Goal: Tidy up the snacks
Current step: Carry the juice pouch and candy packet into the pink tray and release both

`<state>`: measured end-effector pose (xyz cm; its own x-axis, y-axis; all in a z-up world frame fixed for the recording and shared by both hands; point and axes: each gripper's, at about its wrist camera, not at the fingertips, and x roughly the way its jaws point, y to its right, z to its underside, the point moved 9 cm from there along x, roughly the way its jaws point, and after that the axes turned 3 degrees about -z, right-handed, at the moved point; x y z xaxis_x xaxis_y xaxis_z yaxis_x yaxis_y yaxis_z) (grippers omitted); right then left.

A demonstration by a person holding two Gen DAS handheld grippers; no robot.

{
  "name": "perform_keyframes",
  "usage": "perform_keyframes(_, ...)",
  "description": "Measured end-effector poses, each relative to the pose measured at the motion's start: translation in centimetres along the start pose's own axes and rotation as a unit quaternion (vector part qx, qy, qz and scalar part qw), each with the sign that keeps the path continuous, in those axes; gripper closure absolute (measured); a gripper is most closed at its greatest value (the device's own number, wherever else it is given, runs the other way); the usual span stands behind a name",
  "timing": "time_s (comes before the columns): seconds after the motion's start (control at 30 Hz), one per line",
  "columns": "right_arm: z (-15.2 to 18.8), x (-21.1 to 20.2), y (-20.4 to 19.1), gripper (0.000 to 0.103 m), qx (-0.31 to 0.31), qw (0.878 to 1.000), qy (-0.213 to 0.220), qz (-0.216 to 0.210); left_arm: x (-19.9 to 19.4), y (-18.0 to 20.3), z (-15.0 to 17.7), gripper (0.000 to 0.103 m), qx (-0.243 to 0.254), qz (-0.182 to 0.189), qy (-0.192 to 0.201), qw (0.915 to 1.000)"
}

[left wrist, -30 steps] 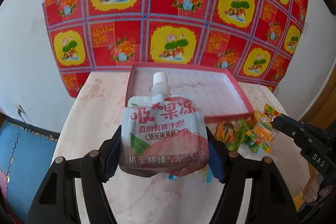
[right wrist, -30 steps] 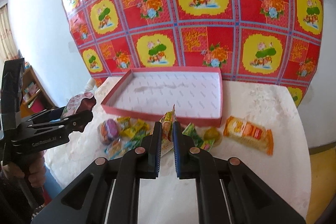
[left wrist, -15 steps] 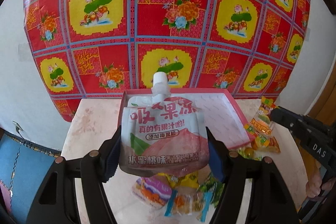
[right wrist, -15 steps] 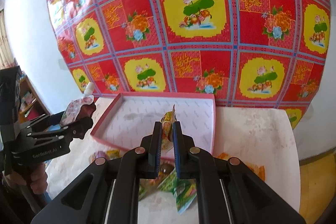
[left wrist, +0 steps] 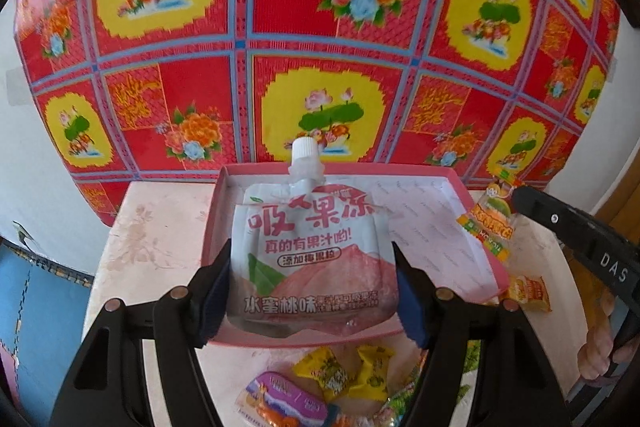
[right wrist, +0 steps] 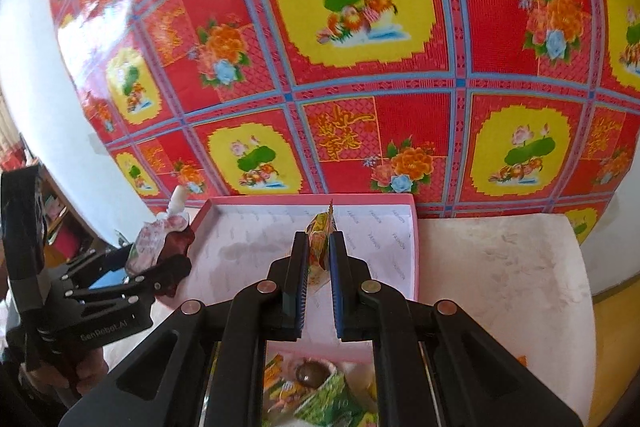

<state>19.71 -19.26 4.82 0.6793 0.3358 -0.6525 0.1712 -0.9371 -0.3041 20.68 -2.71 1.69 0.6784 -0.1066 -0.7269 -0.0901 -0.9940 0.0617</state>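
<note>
Both snacks are in transit to the pink tray (left wrist: 448, 223). The left gripper (left wrist: 312, 291) is clamped on the peach jelly pouch (left wrist: 308, 259), the right gripper (right wrist: 319, 267) on a small sachet (right wrist: 320, 231), both poised above the tray. Next, probably: lower and release.

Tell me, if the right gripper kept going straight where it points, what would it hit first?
Probably the tray floor: the right gripper, shut on a wrapped snack, points down into it. Depth is hard to judge.

Pink-rimmed white tray (left wrist: 476, 183), red-and-yellow floral cloth (left wrist: 320, 7), white-and-pink pouch (left wrist: 312, 251).
</note>
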Motion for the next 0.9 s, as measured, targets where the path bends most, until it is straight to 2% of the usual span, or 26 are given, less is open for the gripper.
perform_keyframes(0.4, -0.8, 4.6, 2.3, 0.092, 0.024, 0.999, -0.022, 0.002, 5.2, -0.3, -0.5, 0.03, -0.006, 0.0, -0.035, 0.9994)
perform_keyframes(0.9, 0.2, 9.0, 4.8, 0.092, 0.037, 0.997, -0.063, 0.014, 10.7, -0.3, 0.0, 0.029, -0.005, -0.018, -0.074, 0.9971)
